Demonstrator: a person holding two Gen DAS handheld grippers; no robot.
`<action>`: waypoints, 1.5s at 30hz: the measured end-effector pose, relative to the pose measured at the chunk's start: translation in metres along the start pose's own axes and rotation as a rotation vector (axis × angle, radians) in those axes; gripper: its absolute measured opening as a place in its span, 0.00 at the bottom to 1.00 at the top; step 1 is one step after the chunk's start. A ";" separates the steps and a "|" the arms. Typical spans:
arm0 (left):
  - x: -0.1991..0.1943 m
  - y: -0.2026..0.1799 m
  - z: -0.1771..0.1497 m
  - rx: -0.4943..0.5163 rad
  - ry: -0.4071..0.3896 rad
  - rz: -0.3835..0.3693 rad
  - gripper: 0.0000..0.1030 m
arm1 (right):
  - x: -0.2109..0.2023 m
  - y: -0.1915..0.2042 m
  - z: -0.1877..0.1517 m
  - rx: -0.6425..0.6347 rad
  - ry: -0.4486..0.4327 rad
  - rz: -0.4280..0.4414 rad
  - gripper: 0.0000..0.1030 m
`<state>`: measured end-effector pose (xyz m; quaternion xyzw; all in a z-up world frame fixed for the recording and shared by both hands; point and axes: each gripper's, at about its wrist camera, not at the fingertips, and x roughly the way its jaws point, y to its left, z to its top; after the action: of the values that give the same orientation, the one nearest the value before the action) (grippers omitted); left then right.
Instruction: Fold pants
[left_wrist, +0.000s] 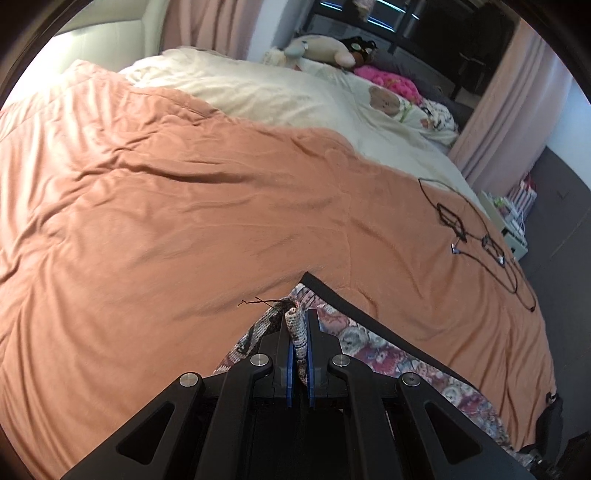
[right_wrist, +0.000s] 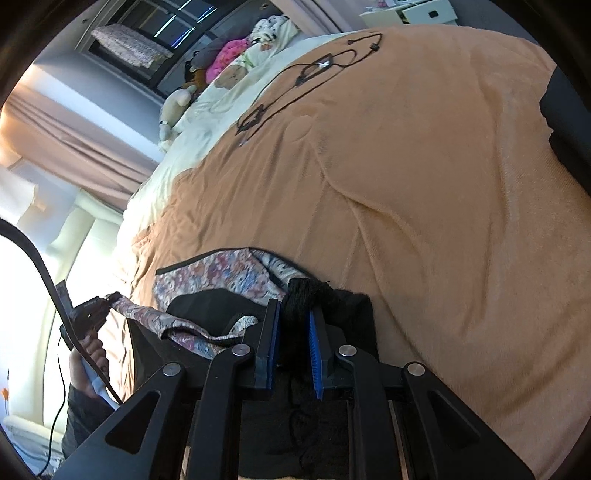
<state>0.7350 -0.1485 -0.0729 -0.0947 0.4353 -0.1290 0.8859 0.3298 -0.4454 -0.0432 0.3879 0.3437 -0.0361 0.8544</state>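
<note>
- Left gripper (left_wrist: 300, 343), bottom centre of the left wrist view, was clamped tight on a bunched edge of the patterned pants (left_wrist: 373, 354); a roll of knit fabric stuck up between the blue pads, with a loose thread poking out to the left.
- Right gripper (right_wrist: 295, 350), bottom centre of the right wrist view, had a thick black wad of the pants' dark waistband or lining (right_wrist: 314, 299) between its blue pads, jaws only slightly apart. The pads looked to be touching the wad, but how firmly I could not tell.
- The pants lay low in both views on the near part of the orange blanket (left_wrist: 221, 206), partly lifted and stretched between the two grippers, with the black-trimmed edge draped onto the blanket.
- In the right wrist view, lower left, the person's hand (right_wrist: 92, 365) held the other gripper's handle, with a strip of patterned fabric running from it.
- Further up the blanket, right side of the left wrist view, was a tangle of black cable (left_wrist: 476, 236), well apart from the pants.
- Far end: cream bedding (left_wrist: 280, 88) and soft toys (left_wrist: 321, 50) by the curtains.
- Risk: the right hold looked loose, so the black wad could slip out under tension and the fold would collapse.
- Risk: the left gripper held a bunch rather than a flat edge, so the fold might come out skewed or creased.
- Risk: the loose thread could snag on the pads.
- Risk: the soft, rumpled blanket could drag the cloth and wrinkle it when it is laid down.
</note>
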 end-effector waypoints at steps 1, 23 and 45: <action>0.006 0.000 0.001 0.012 0.018 0.009 0.06 | -0.001 -0.001 -0.001 0.005 -0.006 0.002 0.17; 0.050 0.002 -0.023 0.298 0.169 0.133 0.48 | 0.001 0.018 -0.012 -0.288 0.073 -0.157 0.74; 0.096 -0.038 -0.019 0.555 0.066 0.128 0.35 | 0.017 0.014 -0.013 -0.382 0.008 -0.161 0.74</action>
<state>0.7707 -0.2156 -0.1460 0.1833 0.4170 -0.1899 0.8698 0.3401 -0.4231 -0.0510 0.1902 0.3776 -0.0369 0.9055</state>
